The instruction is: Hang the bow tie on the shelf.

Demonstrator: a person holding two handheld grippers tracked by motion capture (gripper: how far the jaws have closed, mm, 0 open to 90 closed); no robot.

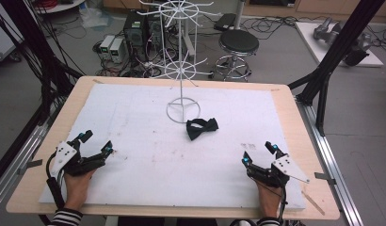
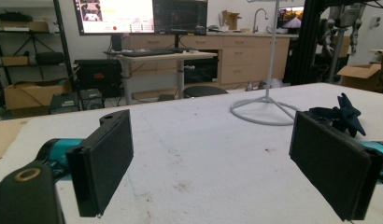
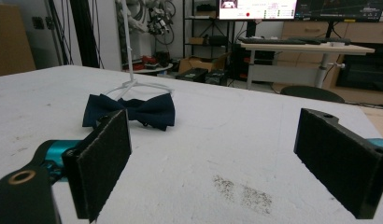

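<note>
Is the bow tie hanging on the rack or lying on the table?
Lying flat on the table: the bow tie rests beside the rack base.

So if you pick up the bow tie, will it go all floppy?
Probably a bit. The bow tie looks like soft dark cloth with folded wings, so its ends would likely droop, while the knotted middle may hold its shape. It lies flat and thin on the table, so it is likely light. A push would probably slide or bunch it, not roll it.
</note>
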